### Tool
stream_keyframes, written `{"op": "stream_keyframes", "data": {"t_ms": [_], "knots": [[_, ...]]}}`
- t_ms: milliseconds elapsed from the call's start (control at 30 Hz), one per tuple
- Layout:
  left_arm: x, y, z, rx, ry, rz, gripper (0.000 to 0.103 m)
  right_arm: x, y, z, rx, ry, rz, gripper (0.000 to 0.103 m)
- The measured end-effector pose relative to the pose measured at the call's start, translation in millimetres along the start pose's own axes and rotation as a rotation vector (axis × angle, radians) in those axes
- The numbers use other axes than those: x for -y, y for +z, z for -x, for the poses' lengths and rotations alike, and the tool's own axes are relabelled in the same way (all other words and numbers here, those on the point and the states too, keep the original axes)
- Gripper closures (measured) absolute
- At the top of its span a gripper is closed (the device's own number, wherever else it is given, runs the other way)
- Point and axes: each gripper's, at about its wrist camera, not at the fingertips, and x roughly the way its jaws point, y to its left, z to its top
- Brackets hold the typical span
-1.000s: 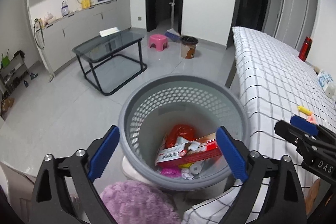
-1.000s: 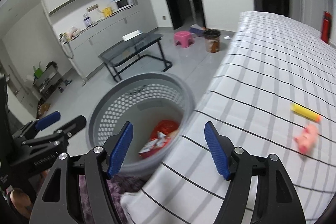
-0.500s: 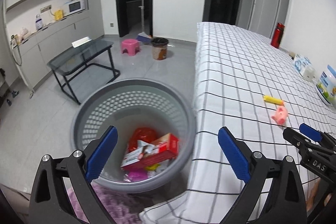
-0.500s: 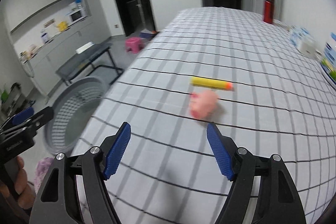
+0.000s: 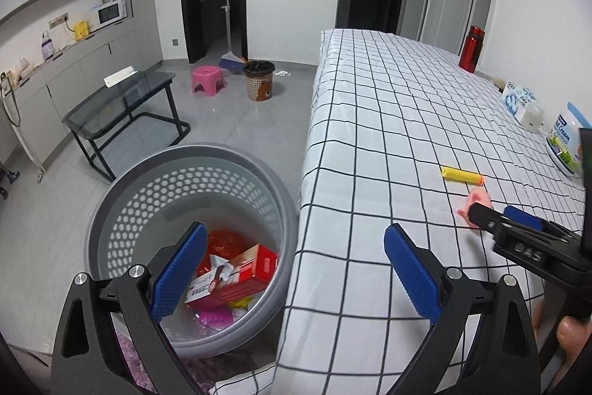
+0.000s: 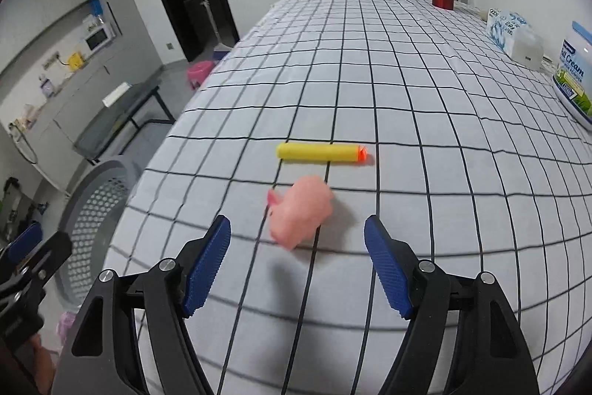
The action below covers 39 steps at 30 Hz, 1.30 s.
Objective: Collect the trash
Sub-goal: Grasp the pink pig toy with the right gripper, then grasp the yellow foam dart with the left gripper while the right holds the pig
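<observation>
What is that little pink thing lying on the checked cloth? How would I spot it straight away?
Find the long table under the white cloth with black grid lines. Near its front end, toward the grey basket, two small things lie close together but apart. The pink toy is the rounded, soft-looking lump; its neighbour, the yellow dart, is a straight stick with an orange tip.

I am reading "Full Cream" on the white tub (image 6: 573, 76) and "DAS" on my right gripper (image 5: 527, 252).

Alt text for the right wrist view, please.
The right gripper hangs open just short of a pink pig toy on a checked tablecloth, with a yellow foam dart beyond it. A grey laundry basket stands on the floor to the left.
</observation>
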Motion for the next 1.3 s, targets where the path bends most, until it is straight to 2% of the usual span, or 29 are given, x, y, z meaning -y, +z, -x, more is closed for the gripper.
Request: {"op": "stream_keyframes", "data": {"t_ms": [167,200,300,333,633,1000,1167,1300], "knots": [[7,3,-6,-0.009,-0.012,-0.008,0.009,-1,6,-16,-0.030,-0.025,-0.007,0.033],[9,4,-8,-0.011,-0.015,-0.012,0.009,-1,6,-18,-0.033,-0.028,-0.005,0.043],[14,7,-11,-0.014,-0.021,-0.022,0.009,-3,6,-21,-0.035,-0.040,0.011,0.060],[16,8,-11,-0.013,-0.023,-0.025,0.009,-3,6,-22,-0.040,-0.021,0.012,0.063],[41,20,-19,-0.011,-0.100,-0.102,0.009,13,6,0,0.011,0.000,-0.002,0.063],[102,37,-61,-0.047,-0.318,-0.281,0.009,96,-18,45,0.054,0.050,-0.112,0.063],[136,41,-85,-0.076,-0.357,-0.369,0.009,123,-24,53,0.086,0.084,-0.165,0.063],[159,43,-101,-0.098,-0.376,-0.443,0.008,128,-27,53,0.100,0.134,-0.184,0.063]]}}
